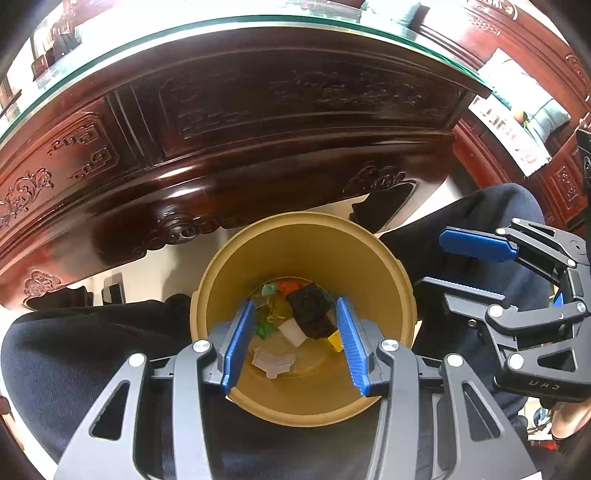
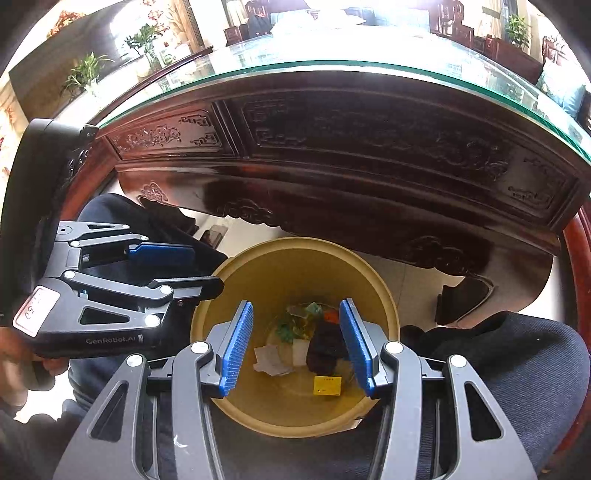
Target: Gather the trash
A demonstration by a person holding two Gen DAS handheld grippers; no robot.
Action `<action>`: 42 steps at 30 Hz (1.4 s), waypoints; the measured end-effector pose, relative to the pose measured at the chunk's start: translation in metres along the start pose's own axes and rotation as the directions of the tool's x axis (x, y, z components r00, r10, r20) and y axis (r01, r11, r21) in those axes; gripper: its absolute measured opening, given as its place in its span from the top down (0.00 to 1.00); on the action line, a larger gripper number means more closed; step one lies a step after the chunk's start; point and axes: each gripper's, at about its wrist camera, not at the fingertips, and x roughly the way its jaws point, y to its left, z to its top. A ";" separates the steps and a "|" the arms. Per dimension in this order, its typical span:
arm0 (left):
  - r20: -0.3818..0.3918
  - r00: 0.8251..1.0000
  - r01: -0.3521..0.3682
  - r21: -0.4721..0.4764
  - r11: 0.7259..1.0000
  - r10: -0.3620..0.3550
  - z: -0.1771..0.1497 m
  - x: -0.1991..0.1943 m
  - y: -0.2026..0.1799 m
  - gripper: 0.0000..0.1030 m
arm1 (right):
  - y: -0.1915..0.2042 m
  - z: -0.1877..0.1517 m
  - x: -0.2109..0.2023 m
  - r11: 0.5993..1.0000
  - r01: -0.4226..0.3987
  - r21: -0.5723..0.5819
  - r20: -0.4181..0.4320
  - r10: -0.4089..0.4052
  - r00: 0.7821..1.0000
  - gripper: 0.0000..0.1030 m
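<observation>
We are holding both grippers over a tan bin (image 1: 303, 243), which is standing on a pale tiled floor (image 2: 399, 280) between our dark-trousered knees (image 1: 74, 350). The left gripper (image 1: 297, 343) is hanging with its jaws apart and nothing between them; the right gripper (image 2: 295, 347) is doing the same.

Below and between the jaws, the trash is lying on the bin's bottom: a black lump (image 1: 310, 310), a white block (image 1: 291, 332), a crumpled white paper (image 2: 269, 360), a yellow tag (image 2: 327, 384), green scraps (image 2: 284, 330) and an orange bit (image 1: 288, 286).

Ahead of the jaws, a carved dark-red wooden worktop (image 2: 369, 155) with a glass sheet (image 2: 332, 64) on top is filling the view. Beyond it, potted plants (image 2: 86, 72) and more red wooden furniture (image 2: 454, 26) are showing in a bright room. In the left view the right gripper is sitting off to the right of the bin.
</observation>
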 end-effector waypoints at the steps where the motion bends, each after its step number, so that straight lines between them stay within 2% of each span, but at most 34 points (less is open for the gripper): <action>1: 0.001 1.000 0.000 0.002 1.000 0.000 0.000 -0.001 -0.001 0.55 | 0.000 0.000 0.000 1.000 0.002 -0.001 0.001 -0.002 1.000 0.53; 27: -0.006 1.000 -0.018 0.009 1.000 0.018 -0.001 0.000 -0.003 0.55 | -0.003 -0.004 -0.001 1.000 0.002 0.005 -0.006 -0.002 1.000 0.53; 30: -0.003 1.000 -0.025 0.009 1.000 0.025 0.000 0.000 -0.003 0.45 | -0.002 -0.005 0.001 1.000 0.006 -0.002 -0.012 -0.006 1.000 0.49; 35: 0.002 0.999 -0.032 0.002 0.999 0.032 0.000 -0.001 -0.001 0.42 | 0.004 -0.008 0.006 1.000 -0.008 -0.015 -0.032 0.007 0.999 0.47; 38: 0.007 0.999 -0.039 0.005 0.999 0.039 -0.001 -0.003 -0.001 0.32 | 0.006 -0.008 0.006 1.000 0.003 -0.022 -0.035 -0.003 0.999 0.42; 42: 0.024 0.998 -0.057 0.012 0.998 0.056 -0.001 -0.007 -0.001 0.23 | 0.009 -0.010 0.007 0.999 0.020 -0.028 -0.030 -0.021 0.999 0.34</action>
